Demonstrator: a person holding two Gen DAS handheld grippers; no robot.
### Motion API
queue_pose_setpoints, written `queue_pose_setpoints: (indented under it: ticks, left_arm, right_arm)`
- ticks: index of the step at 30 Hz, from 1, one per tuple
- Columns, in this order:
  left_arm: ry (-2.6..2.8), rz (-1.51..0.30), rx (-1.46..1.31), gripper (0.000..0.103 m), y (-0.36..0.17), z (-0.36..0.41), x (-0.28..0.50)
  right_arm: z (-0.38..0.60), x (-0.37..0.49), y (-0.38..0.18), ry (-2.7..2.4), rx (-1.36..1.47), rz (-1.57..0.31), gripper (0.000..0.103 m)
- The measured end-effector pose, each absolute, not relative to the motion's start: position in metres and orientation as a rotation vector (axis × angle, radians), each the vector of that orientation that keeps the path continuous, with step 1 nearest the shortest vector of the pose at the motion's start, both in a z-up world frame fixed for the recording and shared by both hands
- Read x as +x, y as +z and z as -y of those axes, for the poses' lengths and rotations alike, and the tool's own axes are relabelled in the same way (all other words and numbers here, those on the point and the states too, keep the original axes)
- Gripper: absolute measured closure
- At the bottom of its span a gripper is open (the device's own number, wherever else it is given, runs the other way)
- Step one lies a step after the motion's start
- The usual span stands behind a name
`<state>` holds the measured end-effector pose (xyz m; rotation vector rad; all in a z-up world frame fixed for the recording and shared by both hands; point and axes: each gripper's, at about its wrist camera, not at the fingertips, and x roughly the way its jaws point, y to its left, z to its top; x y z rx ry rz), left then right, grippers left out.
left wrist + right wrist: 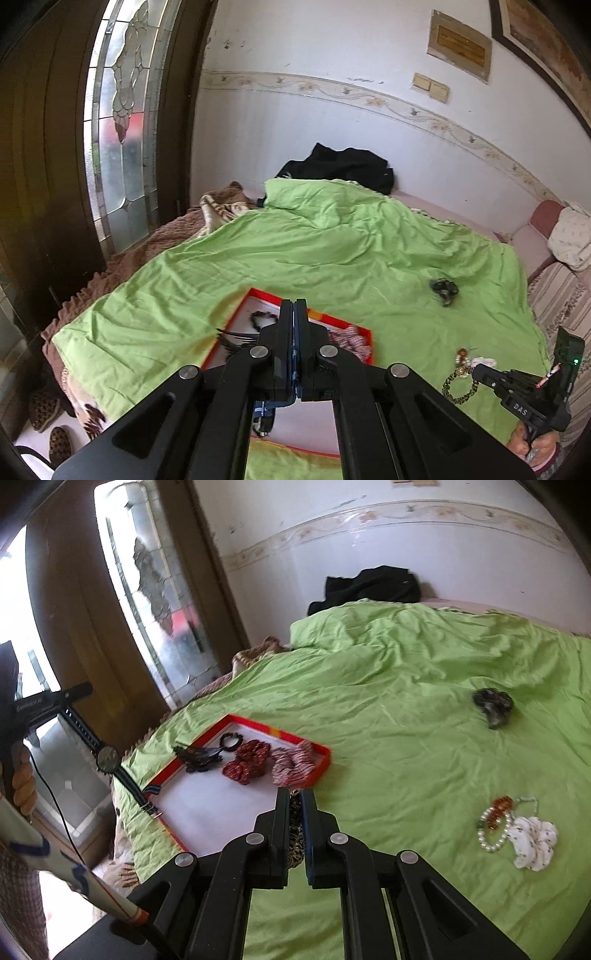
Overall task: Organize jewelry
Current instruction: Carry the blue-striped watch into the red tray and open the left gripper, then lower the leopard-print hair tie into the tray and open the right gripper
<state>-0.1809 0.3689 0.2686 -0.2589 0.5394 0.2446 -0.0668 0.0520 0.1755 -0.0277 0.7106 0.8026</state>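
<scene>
A bed (406,686) is covered by a rumpled green sheet (332,251); on the sheet a red-rimmed tray (236,720) is set near the left edge; a dark hair tie (493,705) lies well apart, further up the bed; a cluster of beaded bracelets (493,825) is seen to the right, touching a white patterned scrunchie (535,843); black clothing (343,164) is heaped at the far end by the wall; a brown blanket (147,251) shows under the sheet's left edge.

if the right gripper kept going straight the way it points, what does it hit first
Most likely the near red rim of the tray, by the pink-and-white scrunchie, right beyond the right gripper, which grips a leopard-print band. Depth is hard to judge.
</scene>
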Motion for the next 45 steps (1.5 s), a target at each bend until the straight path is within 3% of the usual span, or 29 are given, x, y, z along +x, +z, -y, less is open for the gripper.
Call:
queue_pose_setpoints:
  ticks: [25, 45]
  left_arm:
    - [0.367, -0.694, -0.285, 0.103, 0.159, -0.445, -0.133]
    - [0.402, -0.752, -0.283, 0.103, 0.107, -0.465, -0.120]
  right_arm:
    - [-0.204, -0.079, 0.112, 0.933, -0.157, -0.900, 0.096]
    - [-0.218, -0.059, 0.052, 0.805, -0.254, -0.985, 0.096]
